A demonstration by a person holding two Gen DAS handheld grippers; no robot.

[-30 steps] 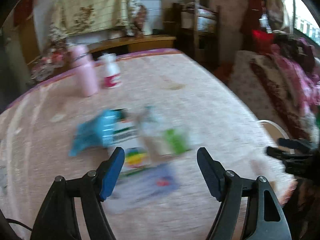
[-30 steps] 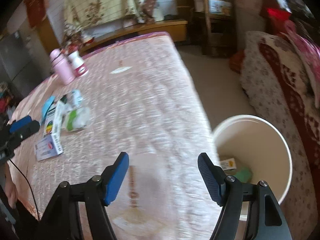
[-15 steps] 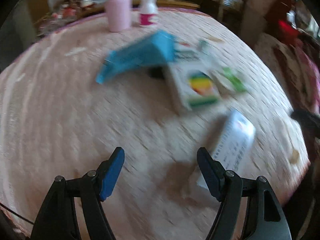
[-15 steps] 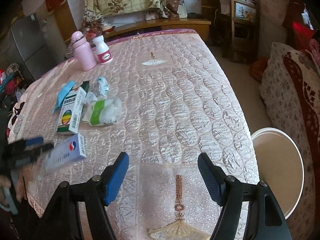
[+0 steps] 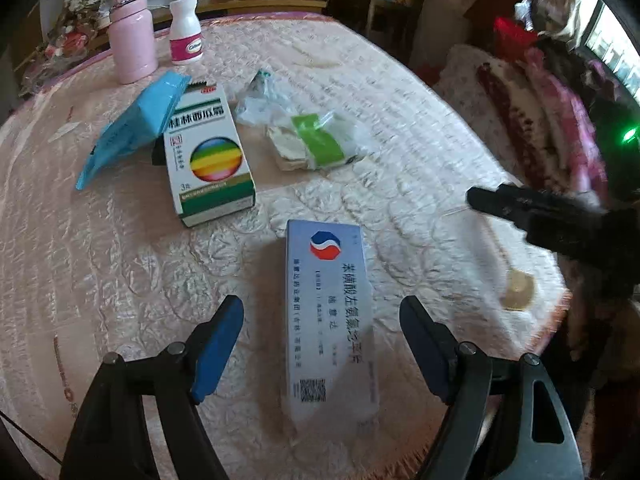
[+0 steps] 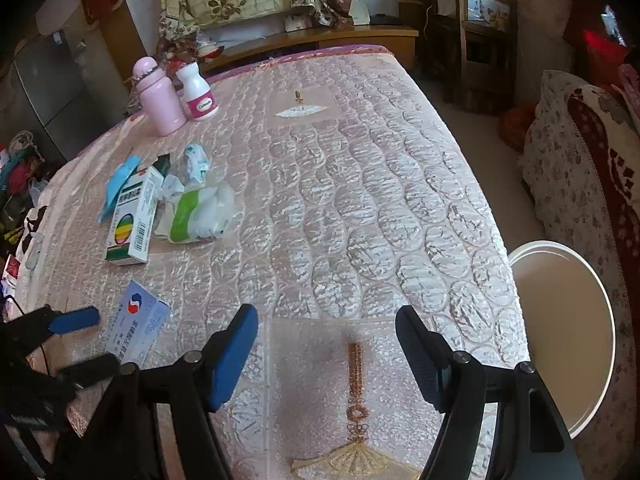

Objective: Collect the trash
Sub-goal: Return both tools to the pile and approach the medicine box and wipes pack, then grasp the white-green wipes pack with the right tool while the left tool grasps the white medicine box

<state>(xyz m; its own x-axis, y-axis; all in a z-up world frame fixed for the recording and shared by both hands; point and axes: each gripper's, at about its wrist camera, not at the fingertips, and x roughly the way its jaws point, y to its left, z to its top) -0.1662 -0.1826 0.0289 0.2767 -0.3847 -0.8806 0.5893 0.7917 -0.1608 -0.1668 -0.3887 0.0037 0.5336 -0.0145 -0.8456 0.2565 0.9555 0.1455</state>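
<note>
1. Left gripper: jaws wide, just been opening further, straddling the blue-white box w/o touching; lined up for a pick.
2. Box lies flat, lower centre of left view; long axis runs top-to-bottom of frame, logo end away.
3. Right gripper: jaws wide, empty, over bare tabletop; bin lower right, prob. drop-off.

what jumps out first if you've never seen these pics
The pale blue medicine box lies flat on the pink quilted tablecloth, between the open blue pads of the left hand-held gripper, untouched. Behind it sits a litter cluster: a white-green box with a rainbow ball, a blue wrapper and crumpled plastic bags. A white bin waits past the table's right edge.
</note>
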